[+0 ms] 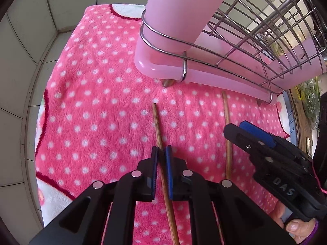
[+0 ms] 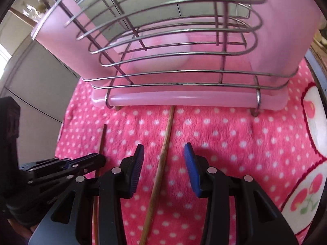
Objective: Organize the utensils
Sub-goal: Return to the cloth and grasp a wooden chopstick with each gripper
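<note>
Two brown chopsticks lie on a pink dotted towel [image 1: 98,106] in front of a wire utensil rack [image 1: 255,32] that stands on a pink tray. My left gripper [image 1: 161,153] is shut on the left chopstick [image 1: 158,126], low on the towel. The other chopstick [image 1: 226,118] lies to its right. In the right wrist view my right gripper [image 2: 163,151] is open, its fingers on either side of that second chopstick [image 2: 165,143]. The left gripper [image 2: 98,159] and its chopstick [image 2: 102,136] show at the left there. The right gripper [image 1: 243,130] shows in the left view.
The rack [image 2: 173,40] and its pink tray [image 2: 184,100] stand close ahead of both grippers. A tiled wall [image 1: 24,61] borders the towel on the left. The towel [image 2: 245,143] has a white cherry-patterned edge on the right.
</note>
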The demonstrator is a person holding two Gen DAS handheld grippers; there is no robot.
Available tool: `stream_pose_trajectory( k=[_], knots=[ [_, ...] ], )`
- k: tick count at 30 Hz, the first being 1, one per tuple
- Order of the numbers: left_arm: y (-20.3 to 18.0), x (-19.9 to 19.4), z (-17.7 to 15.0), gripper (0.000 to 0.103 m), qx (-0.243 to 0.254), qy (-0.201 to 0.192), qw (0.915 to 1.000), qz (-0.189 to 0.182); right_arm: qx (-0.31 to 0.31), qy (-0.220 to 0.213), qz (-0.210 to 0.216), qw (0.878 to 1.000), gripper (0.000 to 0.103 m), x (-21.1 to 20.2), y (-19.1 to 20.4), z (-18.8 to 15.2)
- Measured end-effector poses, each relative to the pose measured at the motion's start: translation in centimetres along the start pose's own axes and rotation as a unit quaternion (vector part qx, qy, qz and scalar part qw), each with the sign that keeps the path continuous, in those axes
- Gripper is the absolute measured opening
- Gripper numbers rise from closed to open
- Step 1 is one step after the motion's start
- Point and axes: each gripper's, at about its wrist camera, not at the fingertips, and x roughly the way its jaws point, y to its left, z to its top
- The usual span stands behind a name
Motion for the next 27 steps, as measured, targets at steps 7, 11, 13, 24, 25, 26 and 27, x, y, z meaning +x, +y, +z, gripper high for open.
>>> stream_pose_trajectory(
  k=[7, 11, 13, 24, 25, 26, 27],
  knots=[
    [-1.0, 0.8, 1.1, 0.008, -0.001, 0.004, 1.0, 0.006, -0.021, 0.001, -0.022, 1.0, 0.009, 0.7, 0.3, -0.1],
    [-1.1, 0.8, 1.1, 0.008, 0.0, 0.006, 0.9999, 0.008, -0.023, 0.011, -0.018, 1.0, 0.008, -0.5, -0.6, -1.0],
    [-1.1, 0.8, 1.1, 0.009, 0.0, 0.006, 1.0, 0.008, -0.023, 0.018, -0.015, 0.999, 0.008, -1.0, -1.0, -1.6],
    [-1.2, 1.2, 1.4, 0.011, 0.002, 0.02, 0.9998, 0.005, -0.02, 0.057, 0.006, 0.998, 0.024, -1.0, -1.6, -2.0],
    [-1.2, 1.2, 1.5, 0.011, 0.003, 0.022, 0.9997, 0.005, -0.018, 0.058, 0.006, 0.998, 0.026, -0.9, -1.5, -1.8],
    [-1.2, 1.3, 1.5, 0.012, 0.004, 0.023, 0.9997, 0.005, -0.017, 0.06, 0.004, 0.998, 0.026, -0.6, -1.4, -1.6],
    [-1.2, 1.3, 1.6, 0.012, 0.005, 0.023, 0.9997, 0.006, -0.017, 0.059, 0.001, 0.998, 0.027, -0.2, -1.0, -1.5]
  ],
)
